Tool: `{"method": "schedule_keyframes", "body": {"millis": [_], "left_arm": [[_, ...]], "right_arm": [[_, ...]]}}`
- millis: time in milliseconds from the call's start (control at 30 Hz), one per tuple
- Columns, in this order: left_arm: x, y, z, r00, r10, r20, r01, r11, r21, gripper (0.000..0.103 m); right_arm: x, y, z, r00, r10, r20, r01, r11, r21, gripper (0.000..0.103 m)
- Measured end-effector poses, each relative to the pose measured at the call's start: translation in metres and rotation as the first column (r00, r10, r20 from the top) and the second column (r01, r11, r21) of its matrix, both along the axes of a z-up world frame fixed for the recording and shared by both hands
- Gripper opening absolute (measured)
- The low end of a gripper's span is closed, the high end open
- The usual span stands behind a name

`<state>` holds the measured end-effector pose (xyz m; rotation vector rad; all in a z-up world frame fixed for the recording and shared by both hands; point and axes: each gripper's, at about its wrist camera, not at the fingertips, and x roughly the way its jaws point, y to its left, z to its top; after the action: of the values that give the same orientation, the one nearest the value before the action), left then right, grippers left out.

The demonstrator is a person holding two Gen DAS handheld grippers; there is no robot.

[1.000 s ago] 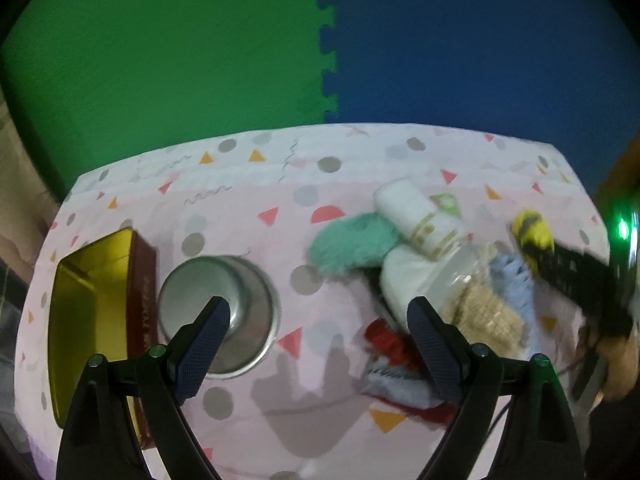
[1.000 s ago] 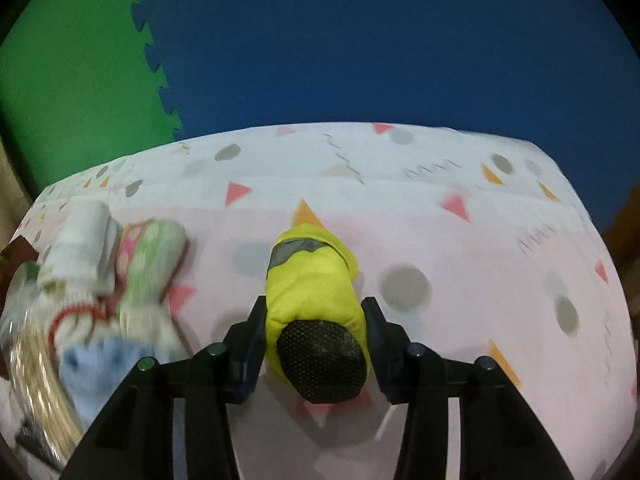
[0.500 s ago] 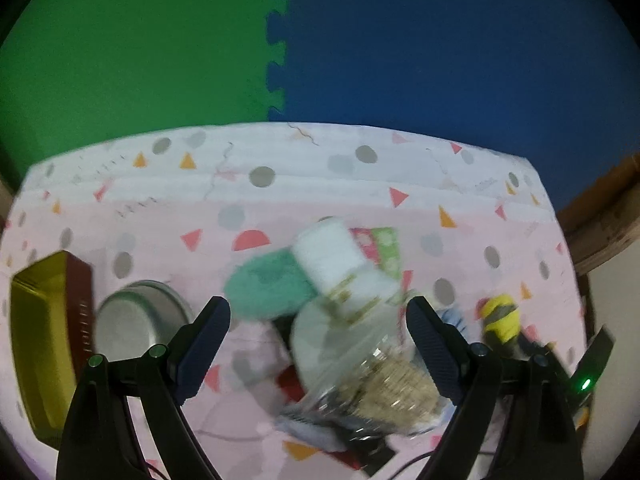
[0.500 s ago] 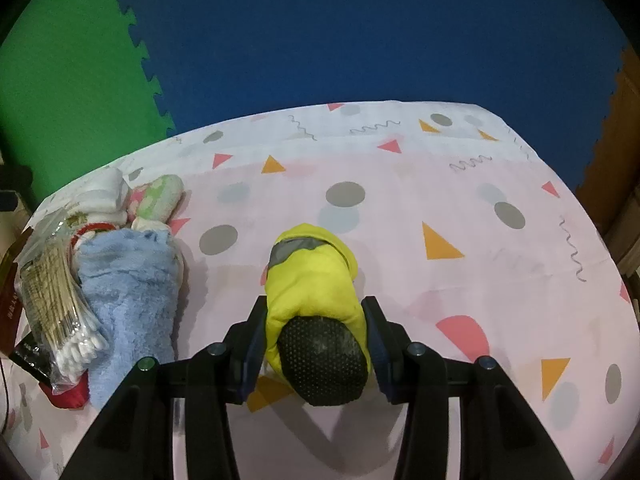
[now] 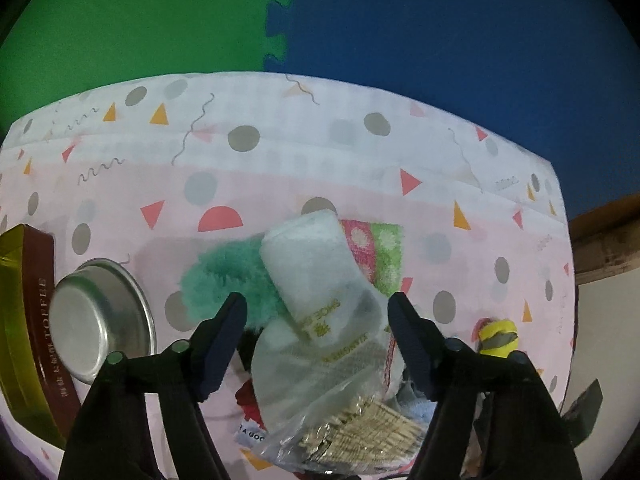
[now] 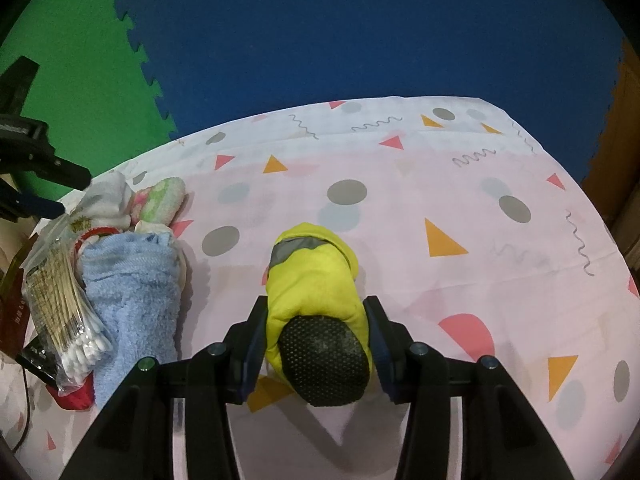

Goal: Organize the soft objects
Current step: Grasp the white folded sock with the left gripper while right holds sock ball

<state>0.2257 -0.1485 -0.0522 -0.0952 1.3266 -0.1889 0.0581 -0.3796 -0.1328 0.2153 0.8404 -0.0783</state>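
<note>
On the patterned tablecloth [image 6: 460,200] most of the sorting looked unfinished: the pile at its left side mixed a blue towel [image 6: 136,292], a teal fluffy cloth [image 5: 228,276] and a white rolled towel [image 5: 316,264] with a bag of cotton swabs [image 6: 64,320]. The left gripper [image 5: 318,340] hung wide open and empty over that pile. The right gripper [image 6: 316,340] was clamped on a yellow slipper [image 6: 316,280], well apart from the pile, apparently the only item separated.
</note>
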Motion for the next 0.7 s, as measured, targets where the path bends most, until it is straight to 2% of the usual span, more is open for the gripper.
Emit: {"method": "schedule_keyframes", "body": {"millis": [133,267,500,633,700], "left_arm": [[0.004,-0.009,-0.007,0.999,-0.023,-0.032,0.022,1.0,-0.017,0.053],[0.006,-0.015,-0.012,0.999,-0.043,-0.027,0.043,0.999,-0.009,0.049],[0.015,-0.019,-0.019,0.997,-0.048,-0.062,0.049,0.999,0.003,0.051],[0.013,-0.026,-0.019,0.994,-0.096,-0.051,0.098,0.995,0.03,0.036],[0.012,-0.027,-0.018,0.993,-0.11,-0.047,0.112,0.993,0.027,0.033]], "right_arm": [[0.0,-0.001,0.0,1.0,-0.001,0.003,0.0,1.0,0.011,0.048],[0.0,-0.001,-0.001,1.0,-0.001,0.006,0.001,1.0,0.023,0.048],[-0.001,-0.003,-0.001,1.0,-0.002,0.01,0.001,0.999,0.044,0.048],[-0.001,-0.003,-0.001,1.0,-0.002,0.012,0.001,0.999,0.053,0.048],[-0.001,-0.003,-0.002,1.0,-0.003,0.013,0.002,0.999,0.055,0.048]]}}
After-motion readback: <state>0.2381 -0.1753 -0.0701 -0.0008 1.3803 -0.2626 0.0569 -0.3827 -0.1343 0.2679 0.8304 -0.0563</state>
